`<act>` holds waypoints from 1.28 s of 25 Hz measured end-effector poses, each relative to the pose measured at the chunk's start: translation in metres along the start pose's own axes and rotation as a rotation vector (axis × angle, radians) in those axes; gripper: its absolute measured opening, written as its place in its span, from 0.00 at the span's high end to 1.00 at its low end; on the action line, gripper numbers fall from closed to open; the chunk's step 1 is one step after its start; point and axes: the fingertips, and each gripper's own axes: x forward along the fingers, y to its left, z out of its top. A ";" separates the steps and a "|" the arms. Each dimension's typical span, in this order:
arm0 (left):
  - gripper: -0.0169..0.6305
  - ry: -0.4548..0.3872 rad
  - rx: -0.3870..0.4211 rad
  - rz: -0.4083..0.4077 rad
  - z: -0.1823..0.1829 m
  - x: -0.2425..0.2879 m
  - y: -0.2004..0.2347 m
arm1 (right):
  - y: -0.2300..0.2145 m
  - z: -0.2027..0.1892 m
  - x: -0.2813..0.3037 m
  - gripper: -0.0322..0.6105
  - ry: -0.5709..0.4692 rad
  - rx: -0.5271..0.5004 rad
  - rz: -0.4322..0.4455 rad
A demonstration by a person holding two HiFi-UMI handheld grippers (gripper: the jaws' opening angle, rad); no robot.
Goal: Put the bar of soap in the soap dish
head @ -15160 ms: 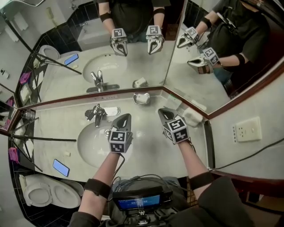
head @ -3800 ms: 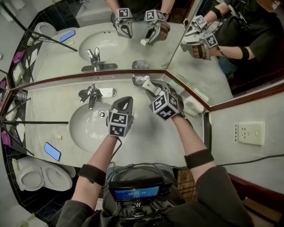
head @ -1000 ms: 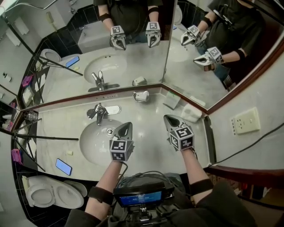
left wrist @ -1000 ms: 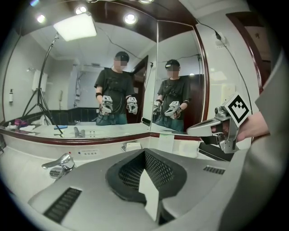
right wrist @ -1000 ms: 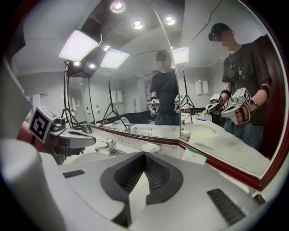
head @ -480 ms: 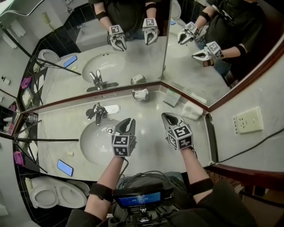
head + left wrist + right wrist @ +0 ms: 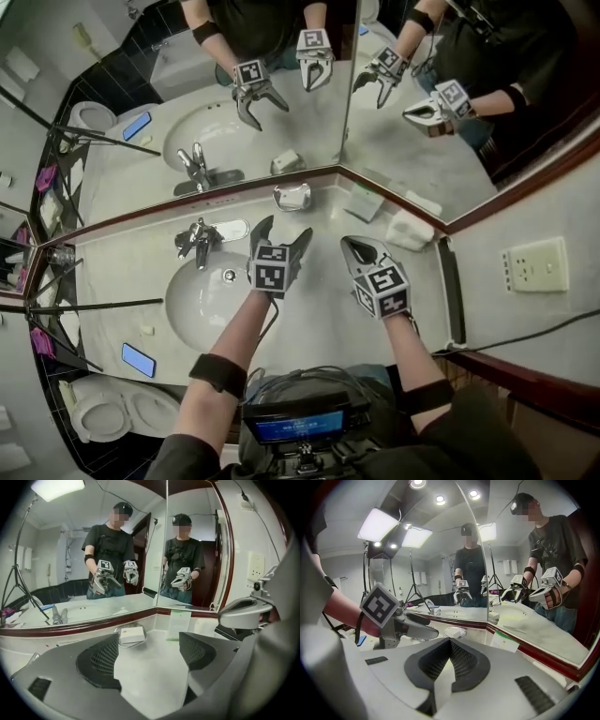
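Far left, off the tabletop: toilet (image 7: 98,417), lid up. A blue phone (image 7: 138,359) lies flat on the left end of the tabletop (image 7: 319,314). A black tripod leg (image 7: 103,306) crosses above it, running toward the sink (image 7: 197,305). A small pale item sits near the phone, too small to tell what it is. The sink is oval and sunk into the tabletop. The chrome faucet (image 7: 195,242) stands at its back rim, next to the mirror (image 7: 281,122).

The left tongs (image 7: 285,228) hang over the tabletop just right of the sink, pointing toward the back corner. Their jaws have just been opening and stand spread wide. In the left gripper view the left tongs (image 7: 147,653) have only bare tabletop between the pads.

The bar of soap (image 7: 132,634) is white and rectangular. It lies flat in the soap dish (image 7: 125,645), just beyond the left jaw's tip. The dish stands at the back edge against the dark red trim (image 7: 234,204), near where two mirror panes meet. In the head view the tips stop short of the dish, with bare tabletop between them.

Right of the dish, a white card (image 7: 364,202) with a green stripe leans on the trim. The right tongs (image 7: 351,243) hover beside the left ones, apart from them, clenched tight with nothing in them. The right gripper view shows their pads (image 7: 450,651) pressed together. A folded cloth (image 7: 411,230), white, lies in the right back corner, past the right tongs. A wall socket (image 7: 534,269) is on the far right wall.
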 end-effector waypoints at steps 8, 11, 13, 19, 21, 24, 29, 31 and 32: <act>0.27 0.097 -0.020 0.035 -0.005 0.063 0.030 | -0.013 -0.011 0.008 0.92 0.027 0.023 -0.009; 0.27 0.125 -0.015 0.034 -0.007 0.079 0.036 | -0.018 -0.016 0.010 0.92 0.034 0.033 -0.011; 0.27 0.138 -0.009 0.035 -0.008 0.088 0.039 | -0.020 -0.020 0.011 0.92 0.042 0.040 -0.011; 0.27 0.180 -0.001 0.020 -0.016 0.111 0.040 | -0.026 -0.028 0.014 0.92 0.055 0.053 -0.016; 0.27 0.198 0.006 0.043 -0.020 0.114 0.045 | -0.027 -0.030 0.014 0.92 0.058 0.056 -0.016; 0.32 0.207 0.019 0.099 -0.021 0.112 0.056 | -0.029 -0.032 0.013 0.92 0.064 0.061 -0.017; 0.47 0.176 0.001 0.049 -0.018 0.114 0.048 | -0.027 -0.033 0.014 0.92 0.071 0.054 -0.013; 0.47 0.168 0.008 0.058 -0.018 0.111 0.050 | -0.025 -0.036 0.014 0.92 0.074 0.053 -0.009; 0.47 0.163 0.013 0.060 -0.017 0.108 0.050 | -0.023 -0.036 0.015 0.92 0.076 0.052 -0.007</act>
